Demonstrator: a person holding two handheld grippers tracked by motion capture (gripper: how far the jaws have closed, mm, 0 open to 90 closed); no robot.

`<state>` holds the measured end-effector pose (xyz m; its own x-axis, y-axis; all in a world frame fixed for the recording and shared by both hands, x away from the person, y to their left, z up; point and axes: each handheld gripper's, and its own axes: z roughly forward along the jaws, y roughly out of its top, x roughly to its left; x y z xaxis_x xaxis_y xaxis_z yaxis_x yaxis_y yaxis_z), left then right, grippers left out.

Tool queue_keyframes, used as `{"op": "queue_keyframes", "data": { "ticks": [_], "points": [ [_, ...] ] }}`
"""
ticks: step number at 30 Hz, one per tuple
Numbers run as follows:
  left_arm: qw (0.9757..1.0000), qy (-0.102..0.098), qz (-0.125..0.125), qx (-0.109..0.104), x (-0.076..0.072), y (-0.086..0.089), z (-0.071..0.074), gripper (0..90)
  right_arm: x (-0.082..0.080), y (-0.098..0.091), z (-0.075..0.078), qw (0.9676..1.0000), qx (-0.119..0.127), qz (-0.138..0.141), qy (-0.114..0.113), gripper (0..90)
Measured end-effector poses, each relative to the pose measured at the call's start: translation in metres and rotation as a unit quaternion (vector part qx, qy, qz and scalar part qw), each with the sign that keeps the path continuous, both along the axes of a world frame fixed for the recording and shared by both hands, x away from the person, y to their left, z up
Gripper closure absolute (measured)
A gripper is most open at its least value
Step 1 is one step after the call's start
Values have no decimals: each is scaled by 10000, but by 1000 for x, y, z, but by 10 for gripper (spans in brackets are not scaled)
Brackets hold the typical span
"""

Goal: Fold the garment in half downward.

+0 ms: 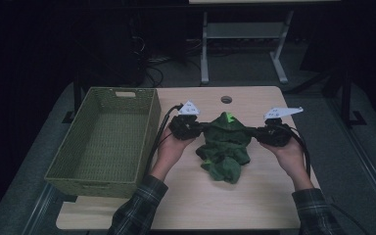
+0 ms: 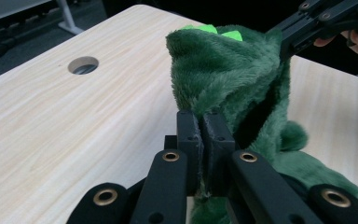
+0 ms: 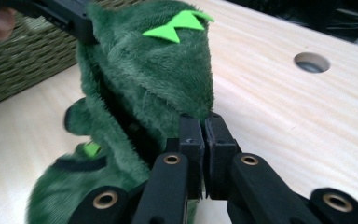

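Between my two grippers hangs fuzzy green plush costume (image 1: 225,144), over pale wooden table (image 1: 254,205). Left gripper (image 1: 201,128) pinches one edge, right gripper (image 1: 252,132) pinches other. Woven green basket (image 1: 103,142) sits left, nearer left hand.

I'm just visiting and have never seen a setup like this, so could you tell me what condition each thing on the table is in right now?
Green plush garment: crumpled, pinched at both sides, lower part on the table.
Left gripper: jaws shut on the garment's edge.
Right gripper: jaws shut on the opposite edge.
Woven basket: upright, empty.
Table: bare wood around the garment.
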<state>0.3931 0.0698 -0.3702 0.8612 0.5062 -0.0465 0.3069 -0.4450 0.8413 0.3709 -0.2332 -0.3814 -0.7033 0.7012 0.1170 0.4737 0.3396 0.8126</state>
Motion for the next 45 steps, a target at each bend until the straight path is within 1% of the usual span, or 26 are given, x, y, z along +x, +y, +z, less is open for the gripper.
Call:
{"op": "queue_keyframes", "data": {
  "ticks": [2, 4, 6, 7, 8, 9, 11, 13, 15, 17, 19, 20, 22, 26, 28, 29, 30, 31, 32, 33, 35, 37, 39, 42, 44, 45],
  "points": [
    [10000, -26, -68, -27, -7, 1, -1, 867, -10, 0, -2, 9999, 62, 17, -86, 871],
    [9999, -10, -142, -50, -13, 1, -3, 867, -16, 0, -4, 9999, 97, 81, -18, 869],
    [9998, -9, -204, -88, -19, 0, -5, 867, -25, 1, -7, 9998, 126, 105, -113, 869],
    [9997, -2, -231, -107, -22, 0, -7, 867, -27, 2, -8, 9998, 151, 146, -30, 869],
    [9996, -11, -260, -97, -25, 0, -8, 867, -31, 2, -9, 9997, 173, 170, -27, 869],
    [9996, -20, -282, -88, -28, 0, -9, 867, -35, 3, -11, 9996, 174, 186, -88, 869],
    [9994, -12, -330, -96, -33, 0, -12, 867, -40, 5, -15, 9996, 138, 245, -27, 868],
    [9992, -16, -393, -91, -39, 1, -16, 867, -47, 6, -19, 9996, 118, 264, -53, 868],
    [9990, -1, -439, -39, -43, 2, -19, 866, -52, 6, -21, 9995, 114, 311, 11, 866],
    [9989, 5, -477, -9, -48, 3, -22, 866, -58, 6, -23, 9993, 135, 344, -91, 866],
    [9988, 17, -488, 20, -51, 3, -24, 866, -60, 6, -24, 9992, 138, 365, -70, 866],
    [9986, 43, -521, 52, -55, 4, -28, 866, -64, 6, -27, 9991, 111, 407, 6, 866],
    [9985, 72, -543, 71, -59, 6, -33, 866, -69, 6, -29, 9989, 119, 444, -66, 866],
    [9979, 137, -612, 134, -69, 8, -43, 866, -79, 6, -38, 9987, 120, 500, 14, 864],
    [9974, 148, -670, 209, -73, 9, -48, 866, -83, 6, -43, 9984, 113, 547, 64, 862],
    [9974, 148, -670, 209, -73, 9, -48, 865, -86, 6, -46, 9983, 90, 565, 104, 862],
    [9969, 212, -706, 257, -76, 9, -54, 865, -88, 7, -49, 9981, 95, 596, 147, 861],
    [9968, 224, -718, 285, -77, 9, -57, 865, -90, 7, -52, 9979, 89, 613, 172, 861],
    [9965, 253, -736, 314, -78, 9, -60, 865, -92, 8, -54, 9977, 69, 625, 256, 858],
    [9961, 287, -758, 338, -79, 9, -64, 865, -92, 8, -57, 9975, 13, 666, 252, 858],
    [9955, 341, -789, 387, -80, 7, -70, 864, -94, 10, -62, 9970, 5, 691, 342, 857],
    [9946, 392, -840, 464, -81, 5, -76, 863, -94, 11, -67, 9966, -62, 710, 407, 854],
    [9936, 397, -874, 598, -82, 1, -82, 862, -94, 13, -72, 9962, -177, 733, 437, 853],
    [9924, 466, -913, 685, -83, -3, -90, 860, -93, 16, -78, 9955, -299, 743, 505, 852],
    [9915, 444, -939, 780, -83, -6, -93, 857, -92, 18, -83, 9950, -399, 747, 522, 850],
    [9917, 429, -917, 787, -83, -7, -95, 856, -92, 19, -84, 9949, -414, 732, 558, 846]
  ]
}}
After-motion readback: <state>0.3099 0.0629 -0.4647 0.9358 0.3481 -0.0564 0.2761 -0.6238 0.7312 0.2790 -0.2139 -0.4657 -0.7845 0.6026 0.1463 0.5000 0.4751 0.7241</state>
